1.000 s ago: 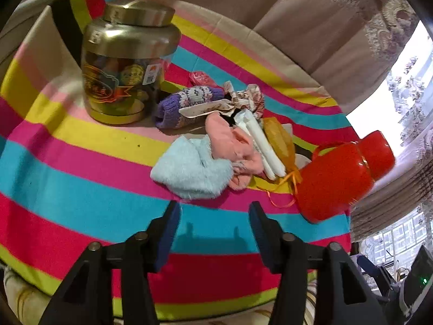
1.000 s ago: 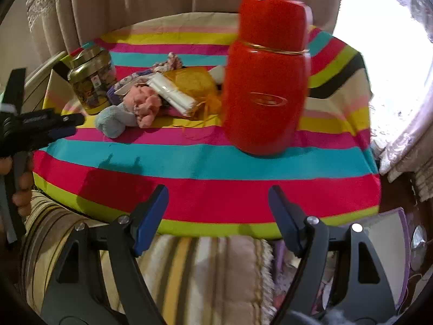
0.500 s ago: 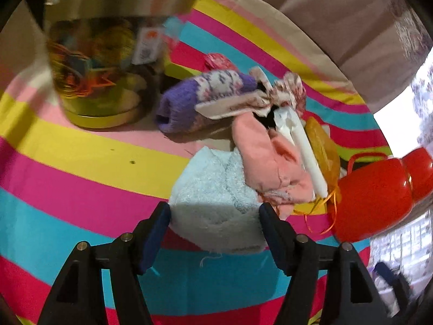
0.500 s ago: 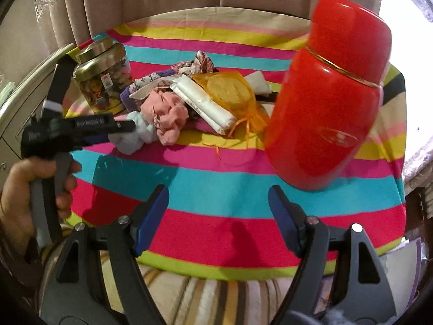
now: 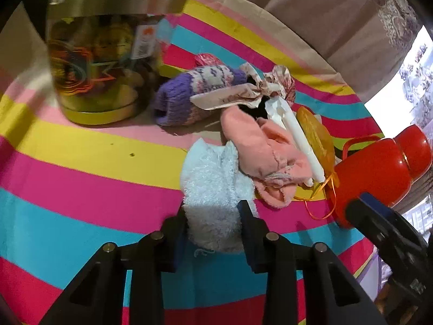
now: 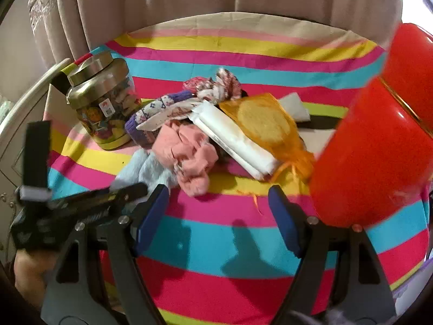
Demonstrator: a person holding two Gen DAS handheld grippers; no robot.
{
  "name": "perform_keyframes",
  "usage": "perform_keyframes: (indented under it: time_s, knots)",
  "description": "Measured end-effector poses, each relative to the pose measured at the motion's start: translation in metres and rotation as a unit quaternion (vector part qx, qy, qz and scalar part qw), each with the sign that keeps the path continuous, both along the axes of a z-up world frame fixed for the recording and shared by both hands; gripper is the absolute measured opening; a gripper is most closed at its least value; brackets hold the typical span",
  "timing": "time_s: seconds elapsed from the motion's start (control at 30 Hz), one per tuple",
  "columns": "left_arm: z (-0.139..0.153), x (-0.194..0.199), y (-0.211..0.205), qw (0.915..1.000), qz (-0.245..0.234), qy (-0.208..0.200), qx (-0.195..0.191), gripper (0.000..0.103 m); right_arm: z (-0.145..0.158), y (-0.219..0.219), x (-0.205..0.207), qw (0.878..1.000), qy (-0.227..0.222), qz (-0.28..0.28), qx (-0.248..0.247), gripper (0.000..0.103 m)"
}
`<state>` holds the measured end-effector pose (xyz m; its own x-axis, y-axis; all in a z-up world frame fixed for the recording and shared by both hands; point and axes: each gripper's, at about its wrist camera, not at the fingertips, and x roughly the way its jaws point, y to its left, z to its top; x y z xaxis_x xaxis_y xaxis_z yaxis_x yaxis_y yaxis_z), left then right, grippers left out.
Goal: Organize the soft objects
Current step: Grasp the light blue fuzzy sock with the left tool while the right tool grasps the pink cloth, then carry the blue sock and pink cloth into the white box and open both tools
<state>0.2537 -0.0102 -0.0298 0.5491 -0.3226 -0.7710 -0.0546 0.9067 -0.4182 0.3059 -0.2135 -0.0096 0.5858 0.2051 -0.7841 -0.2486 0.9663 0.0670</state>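
Note:
A pile of soft things lies on the striped tablecloth [image 5: 81, 162]: a light blue fluffy sock [image 5: 213, 189], a pink sock [image 5: 259, 146], a purple knitted sock [image 5: 189, 94], a floral cloth [image 5: 243, 94], white packets [image 5: 295, 132] and an orange mesh bag [image 5: 316, 135]. My left gripper [image 5: 213, 211] is closing, its jaws pressing both sides of the blue sock's near end. My right gripper [image 6: 219, 197] hangs open and empty over the cloth, just in front of the pink sock [image 6: 186, 151].
A gold-lidded jar [image 5: 102, 54] stands left of the pile. A large red flask [image 6: 379, 149] stands close on the right, near my right finger. Curtains hang behind the table. The near stripes of the cloth [image 6: 216, 243] are bare.
My left gripper dropped forward onto the blue sock and narrowed around it. My right gripper swept left, from in front of the red flask to in front of the pile, staying open.

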Motion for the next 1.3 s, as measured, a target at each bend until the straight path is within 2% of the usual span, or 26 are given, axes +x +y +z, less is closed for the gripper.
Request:
perform_keyframes:
  time_s: [0.27, 0.43, 0.53, 0.8, 0.87, 0.9, 0.97, 1.0, 1.1, 1.3]
  knots:
    - [0.004, -0.015, 0.019, 0.9995, 0.031, -0.003, -0.01, 0.035, -0.019, 0.033, 0.022, 0.999, 0.002, 0.026, -0.028, 0.078]
    - [0.007, -0.024, 0.036, 0.9973, 0.072, -0.008, 0.001, 0.035, -0.034, 0.047, 0.034, 0.999, 0.019, 0.035, -0.028, 0.078]
    - [0.006, -0.026, 0.046, 0.9952, 0.097, -0.009, -0.004, 0.035, -0.045, 0.056, 0.041, 0.998, 0.023, 0.037, -0.046, 0.078]
    - [0.003, -0.027, 0.054, 0.9929, 0.118, -0.016, -0.006, 0.035, -0.061, 0.074, 0.056, 0.996, 0.024, 0.044, -0.078, 0.078]
    - [0.003, -0.028, 0.053, 0.9927, 0.119, -0.02, -0.005, 0.035, -0.065, 0.079, 0.055, 0.995, 0.02, 0.054, -0.087, 0.067]
    - [0.004, -0.029, 0.053, 0.9927, 0.119, -0.021, -0.005, 0.035, -0.066, 0.079, 0.054, 0.994, 0.021, 0.058, -0.089, 0.05]
    - [0.005, -0.029, 0.052, 0.9926, 0.119, -0.025, -0.004, 0.035, -0.068, 0.082, 0.047, 0.993, 0.015, 0.068, -0.094, 0.042]
    - [0.006, -0.03, 0.052, 0.9925, 0.119, -0.027, -0.003, 0.035, -0.068, 0.084, 0.044, 0.993, 0.013, 0.07, -0.093, 0.035]
    - [0.01, -0.031, 0.051, 0.9922, 0.12, -0.035, -0.001, 0.035, -0.062, 0.08, 0.033, 0.994, 0.012, 0.073, -0.077, 0.03]
    - [0.017, -0.036, 0.051, 0.9915, 0.122, -0.045, 0.005, 0.035, -0.038, 0.062, 0.005, 0.996, 0.004, 0.071, -0.058, 0.03]
